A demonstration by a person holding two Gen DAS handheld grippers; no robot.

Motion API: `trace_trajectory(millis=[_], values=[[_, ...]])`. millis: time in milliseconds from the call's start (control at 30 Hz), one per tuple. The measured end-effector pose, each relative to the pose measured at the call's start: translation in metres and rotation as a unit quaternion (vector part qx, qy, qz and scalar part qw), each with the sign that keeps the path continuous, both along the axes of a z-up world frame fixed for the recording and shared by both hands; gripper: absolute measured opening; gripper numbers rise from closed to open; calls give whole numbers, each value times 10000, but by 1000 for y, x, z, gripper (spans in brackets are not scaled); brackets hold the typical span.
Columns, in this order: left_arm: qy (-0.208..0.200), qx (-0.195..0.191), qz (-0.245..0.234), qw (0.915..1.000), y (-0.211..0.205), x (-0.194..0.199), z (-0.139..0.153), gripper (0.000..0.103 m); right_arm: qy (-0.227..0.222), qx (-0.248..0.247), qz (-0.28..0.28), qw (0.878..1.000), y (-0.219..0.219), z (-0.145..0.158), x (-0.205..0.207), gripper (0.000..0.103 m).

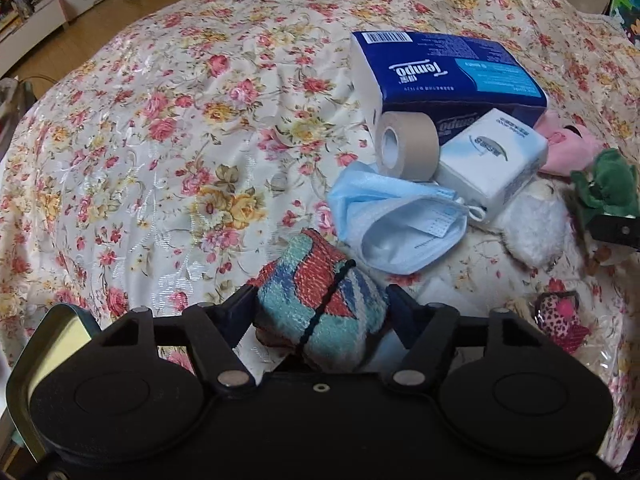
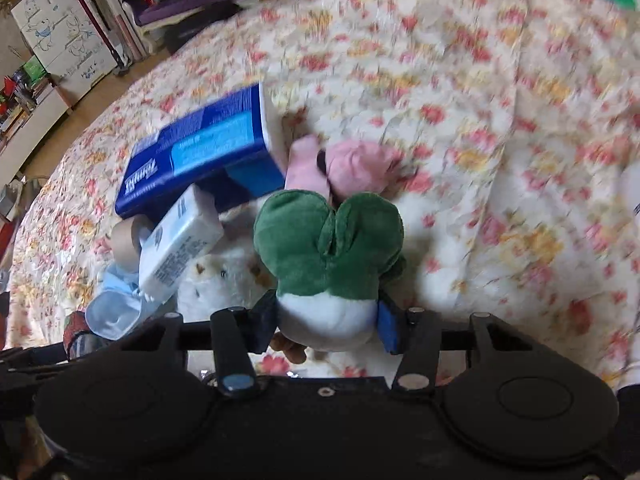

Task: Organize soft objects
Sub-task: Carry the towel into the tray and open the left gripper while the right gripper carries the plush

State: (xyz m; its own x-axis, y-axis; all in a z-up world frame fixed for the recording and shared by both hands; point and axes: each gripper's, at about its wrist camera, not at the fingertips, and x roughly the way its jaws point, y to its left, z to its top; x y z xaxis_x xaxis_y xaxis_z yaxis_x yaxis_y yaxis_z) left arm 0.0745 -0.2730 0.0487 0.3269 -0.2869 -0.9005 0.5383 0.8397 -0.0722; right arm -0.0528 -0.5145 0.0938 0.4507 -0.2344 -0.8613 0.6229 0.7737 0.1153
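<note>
A rolled towel (image 1: 320, 304), striped teal, red and blue and tied with a black band, sits between the fingers of my left gripper (image 1: 322, 312), whose pads press on its sides. My right gripper (image 2: 326, 324) is shut on a green and white plush toy (image 2: 328, 248), also seen as the green plush (image 1: 604, 184) at the right edge of the left wrist view. Behind it lie a pink plush (image 2: 348, 164) and a white plush (image 2: 228, 280). A blue face mask (image 1: 400, 216) lies just beyond the towel.
All of this rests on a floral bedspread (image 1: 160, 160). A blue tissue pack (image 1: 448, 68), a beige tape roll (image 1: 406, 146) and a white tissue pack (image 1: 492, 160) are clustered together. A pink spotted item (image 1: 560, 320) lies at the right. Shelves and floor are beyond the bed's left edge.
</note>
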Motion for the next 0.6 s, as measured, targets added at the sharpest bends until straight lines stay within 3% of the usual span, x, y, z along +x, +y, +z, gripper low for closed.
trace_trajectory(millis=[200,600], values=[[-148,-30,1,9999,-3,-2,12,60,-263,-179,7,9995,-4,16,-16,49],[-325,-163,246,9990,22,-31,59,60,-102,-80,-266,9996,-17,3,-27,49]])
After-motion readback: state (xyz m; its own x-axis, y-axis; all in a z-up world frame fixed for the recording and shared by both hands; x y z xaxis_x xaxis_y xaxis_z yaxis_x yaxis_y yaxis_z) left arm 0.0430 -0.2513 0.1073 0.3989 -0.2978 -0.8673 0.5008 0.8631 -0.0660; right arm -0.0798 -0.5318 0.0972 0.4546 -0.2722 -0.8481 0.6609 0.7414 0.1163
